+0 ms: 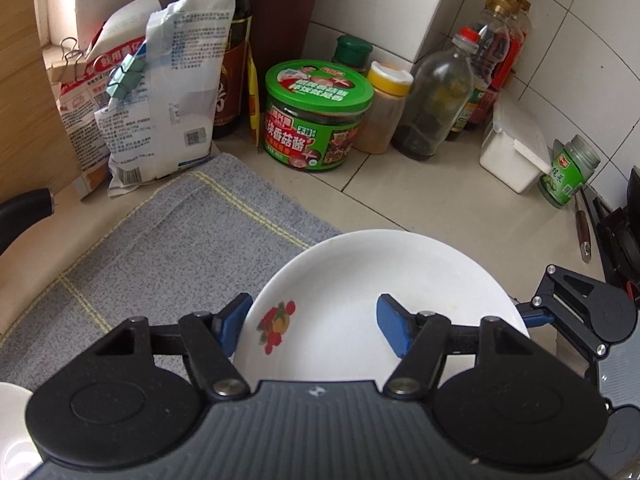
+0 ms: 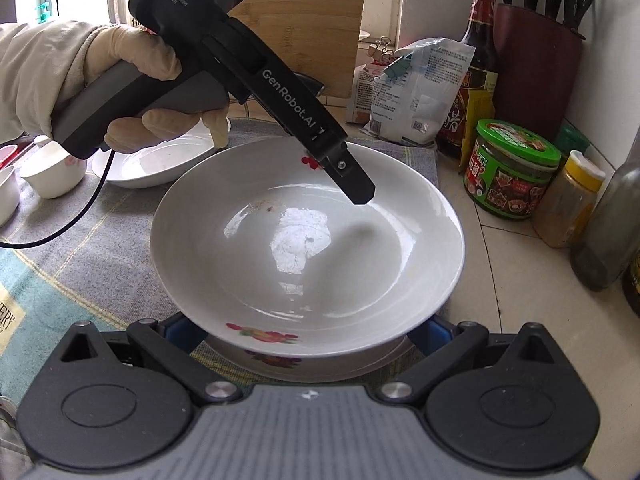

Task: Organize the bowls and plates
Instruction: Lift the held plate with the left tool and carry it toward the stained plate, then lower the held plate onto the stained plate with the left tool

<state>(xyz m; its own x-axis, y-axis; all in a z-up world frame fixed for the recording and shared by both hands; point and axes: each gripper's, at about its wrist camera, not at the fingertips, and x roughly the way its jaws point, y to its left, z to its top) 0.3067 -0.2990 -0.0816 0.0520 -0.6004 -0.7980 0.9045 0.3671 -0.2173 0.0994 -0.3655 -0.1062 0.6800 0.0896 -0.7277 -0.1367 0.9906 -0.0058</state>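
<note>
A deep white plate (image 1: pixel 360 288) with red flower prints lies partly on the grey cloth (image 1: pixel 160 248). In the right wrist view this plate (image 2: pixel 304 240) rests on a second flowered plate (image 2: pixel 280 364), which peeks out beneath its near rim. My left gripper (image 1: pixel 316 322) straddles the plate's rim, one blue pad outside and one over the inside, with a wide gap, so it is open. A gloved hand (image 2: pixel 132 56) holds it, and its black finger (image 2: pixel 356 188) dips inside the far rim. My right gripper (image 2: pixel 304 332) stands wide open at the near edge, with its blue pads (image 2: pixel 180 332) tucked under the rim.
A green-lidded sauce jar (image 1: pixel 316 116), spice jars, bottles (image 1: pixel 436 96) and a white box (image 1: pixel 512 148) line the tiled wall. Clipped bags (image 1: pixel 160 92) stand at the back left. Another white dish (image 2: pixel 152 160) and small cups (image 2: pixel 52 172) sit on the cloth to the left. A knife block (image 2: pixel 536 60) stands behind.
</note>
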